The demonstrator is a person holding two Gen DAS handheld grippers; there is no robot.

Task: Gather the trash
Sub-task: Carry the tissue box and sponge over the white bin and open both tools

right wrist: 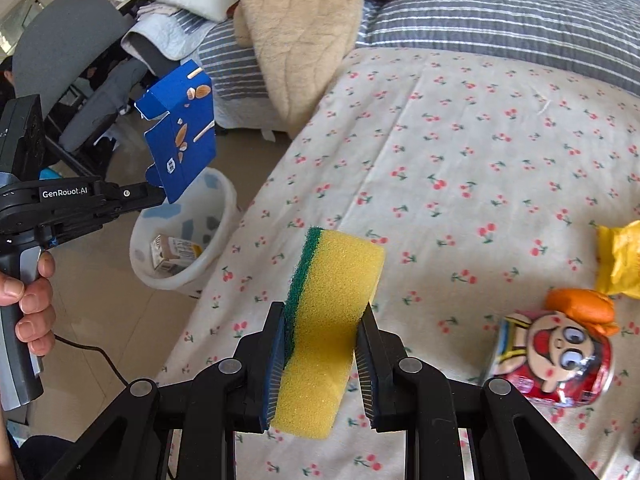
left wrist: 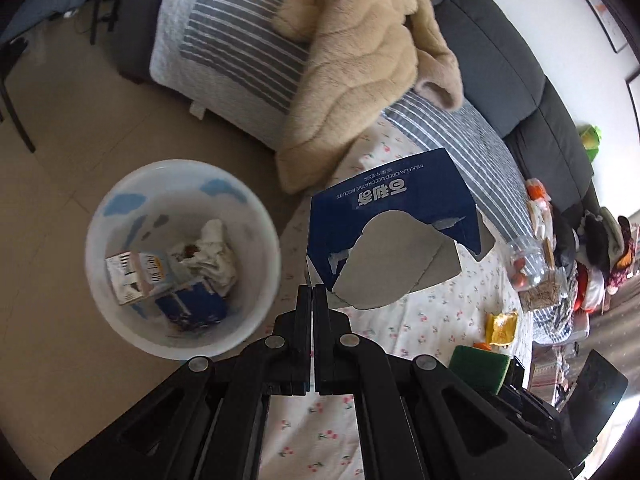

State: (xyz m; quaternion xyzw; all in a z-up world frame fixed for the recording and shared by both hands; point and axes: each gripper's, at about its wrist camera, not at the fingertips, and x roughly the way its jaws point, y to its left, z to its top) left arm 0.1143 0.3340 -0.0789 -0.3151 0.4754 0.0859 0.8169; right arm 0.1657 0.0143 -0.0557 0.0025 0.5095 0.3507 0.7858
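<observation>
Cherry-print bed (right wrist: 460,152): beige fur blanket (right wrist: 304,36), yellow packet (right wrist: 620,260), cartoon can (right wrist: 552,360).

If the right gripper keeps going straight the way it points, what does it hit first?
Probably the bedsheet. The right gripper, shut on the sponge, points down over bare cherry-print fabric; nothing else seems to lie ahead, though depth is unclear.

Soft, even daylight is seen in both views; shadows are faint. Strong fisheye bending and dark corner vignetting are noted at the edges. The bin (left wrist: 182,256) and the can (right wrist: 550,356) are blurred. Glare is seen on the wall (left wrist: 560,36).
</observation>
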